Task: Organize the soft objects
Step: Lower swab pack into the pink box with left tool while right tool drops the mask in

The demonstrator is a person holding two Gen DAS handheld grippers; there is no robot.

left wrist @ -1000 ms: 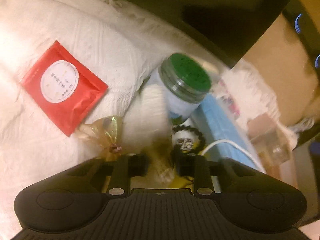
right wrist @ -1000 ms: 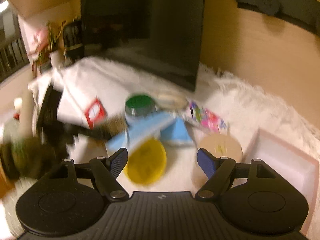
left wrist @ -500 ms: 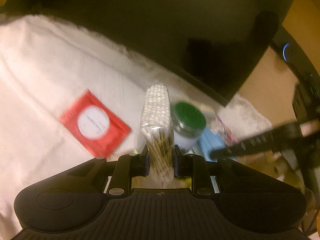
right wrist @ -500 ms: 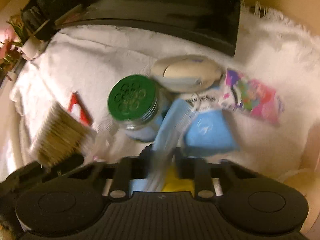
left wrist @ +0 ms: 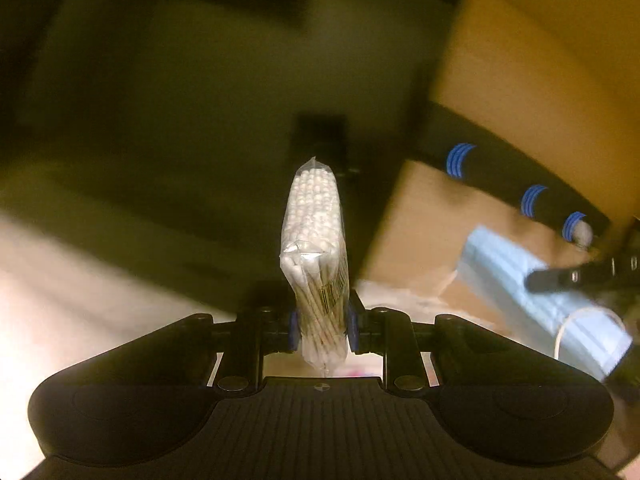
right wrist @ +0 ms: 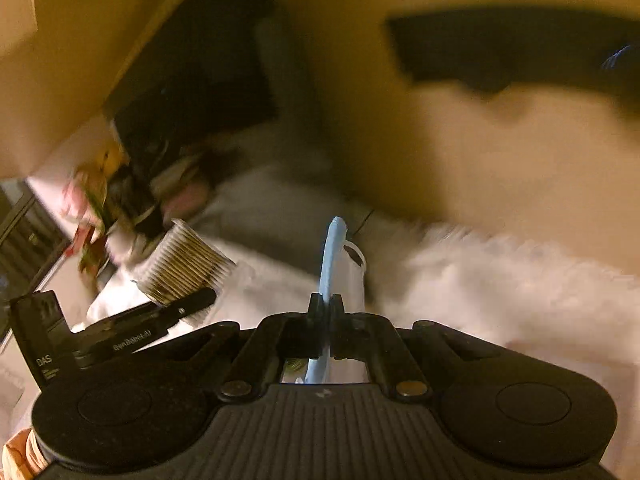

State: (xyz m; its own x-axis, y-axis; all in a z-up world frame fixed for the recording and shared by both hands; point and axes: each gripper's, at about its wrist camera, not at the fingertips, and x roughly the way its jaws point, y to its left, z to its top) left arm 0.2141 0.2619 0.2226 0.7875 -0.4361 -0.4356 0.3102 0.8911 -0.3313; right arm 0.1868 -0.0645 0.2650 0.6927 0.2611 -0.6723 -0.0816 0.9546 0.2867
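Blurred dark screen [left wrist: 192, 92], prob. TV, behind swab pack [left wrist: 316, 256].

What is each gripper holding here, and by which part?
Left gripper: bag of cotton swabs, clamped near its lower end. Right gripper: blue face mask, pinched edge-on.

Dim, warm yellow-orange cast across both views, no lamp visible. Heavy motion smear everywhere behind the clear plastic packet of white-tipped cotton swabs [left wrist: 316, 256], itself sharp and brightly lit in the left wrist view. Right of that packet, streaked blur over the pale blue pleated face mask [left wrist: 536, 296]. Left of it, overexposed white cloth [left wrist: 80, 300]. Above, deep murky shadow. Fisheye bending and dark vignetting at the edges. Similar smear around the same mask [right wrist: 332, 256] in the right wrist view.
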